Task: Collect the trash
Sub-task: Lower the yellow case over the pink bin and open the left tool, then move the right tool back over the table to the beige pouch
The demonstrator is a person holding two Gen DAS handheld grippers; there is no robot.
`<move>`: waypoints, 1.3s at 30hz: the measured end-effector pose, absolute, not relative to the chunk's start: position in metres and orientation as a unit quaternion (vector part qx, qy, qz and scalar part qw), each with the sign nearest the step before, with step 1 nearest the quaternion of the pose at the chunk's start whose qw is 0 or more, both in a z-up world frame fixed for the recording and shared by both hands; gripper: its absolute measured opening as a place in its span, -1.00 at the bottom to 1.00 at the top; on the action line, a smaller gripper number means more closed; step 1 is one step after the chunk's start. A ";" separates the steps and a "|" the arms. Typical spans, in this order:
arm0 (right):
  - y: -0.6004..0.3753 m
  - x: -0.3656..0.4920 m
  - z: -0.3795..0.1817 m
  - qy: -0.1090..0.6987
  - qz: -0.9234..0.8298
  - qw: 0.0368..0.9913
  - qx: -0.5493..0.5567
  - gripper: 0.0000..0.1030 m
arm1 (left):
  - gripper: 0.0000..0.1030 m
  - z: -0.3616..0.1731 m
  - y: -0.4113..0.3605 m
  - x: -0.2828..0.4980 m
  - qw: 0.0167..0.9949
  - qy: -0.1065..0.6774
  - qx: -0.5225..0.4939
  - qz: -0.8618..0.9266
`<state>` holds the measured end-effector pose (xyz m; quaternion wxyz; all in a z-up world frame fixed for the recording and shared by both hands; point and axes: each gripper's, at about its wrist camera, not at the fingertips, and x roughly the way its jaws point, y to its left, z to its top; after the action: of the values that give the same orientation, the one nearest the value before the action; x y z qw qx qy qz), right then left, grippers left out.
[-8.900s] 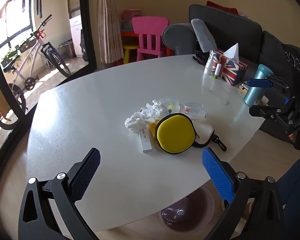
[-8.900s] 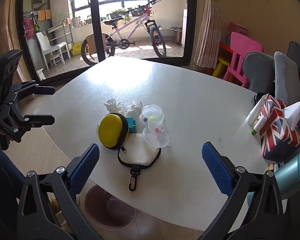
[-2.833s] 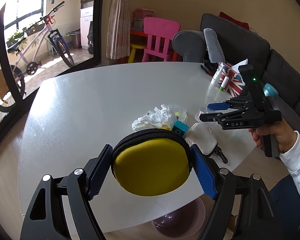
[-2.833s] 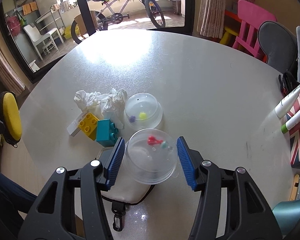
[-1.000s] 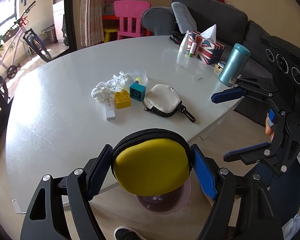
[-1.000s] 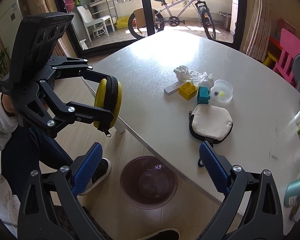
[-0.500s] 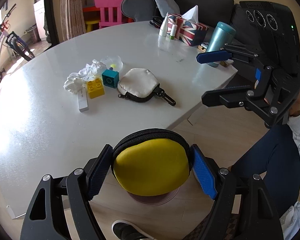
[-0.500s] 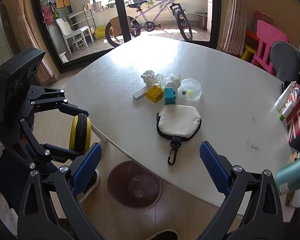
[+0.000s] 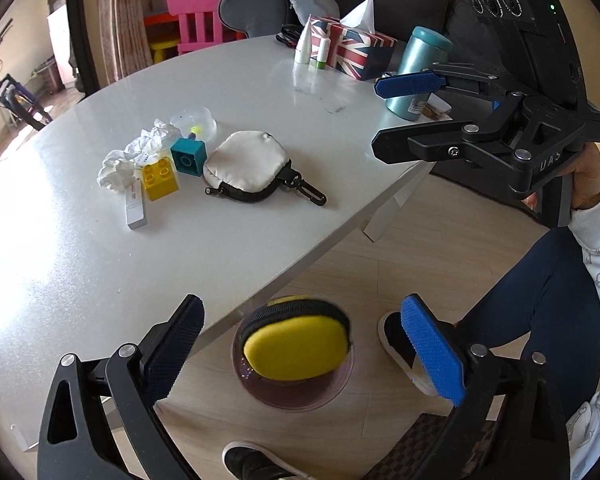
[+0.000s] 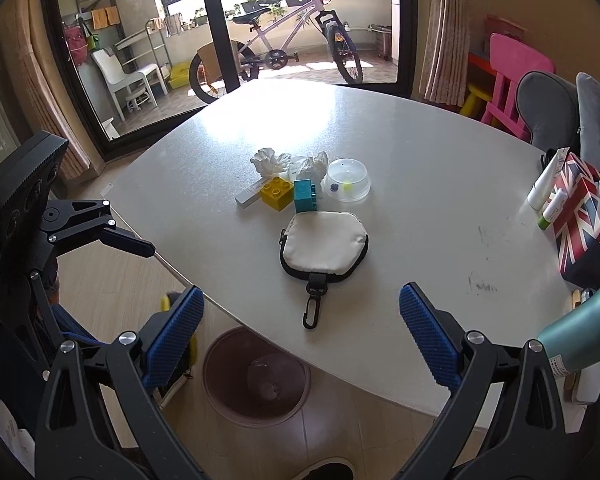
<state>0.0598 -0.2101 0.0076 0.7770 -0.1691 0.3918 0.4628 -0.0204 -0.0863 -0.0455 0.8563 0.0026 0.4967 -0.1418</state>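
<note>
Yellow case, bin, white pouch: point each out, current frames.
yellow case (image 9: 296,350), left wrist view, on its yellow face.
bin (image 10: 220,396), right wrist view, on its near rim.
white pouch (image 10: 324,246), right wrist view, on its fabric middle.

A round yellow zip case (image 9: 296,350) with a black zipper band hangs blurred in the air over the mouth of a dark pink bin (image 9: 340,384), free of any grip. The bin stands upright on the wooden floor, half under the table's near edge (image 9: 300,264).

Crumpled white tissues (image 9: 134,156) lie mid-table.
</note>
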 end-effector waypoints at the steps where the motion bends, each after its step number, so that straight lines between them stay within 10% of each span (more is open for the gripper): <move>1: -0.210 0.060 0.007 0.392 0.463 0.777 -0.170 0.88 | 0.85 -0.045 -0.085 -0.020 0.857 0.496 0.001 -0.140; 39: -0.180 0.082 -0.007 0.399 0.434 0.786 -0.187 0.92 | 0.85 -0.022 -0.009 -0.005 0.907 0.419 -0.044 -0.008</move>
<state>0.0818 -0.1795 -0.0067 0.7858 -0.1866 0.3990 0.4341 -0.0050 -0.0092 -0.0222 0.9068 -0.0435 0.4193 -0.0084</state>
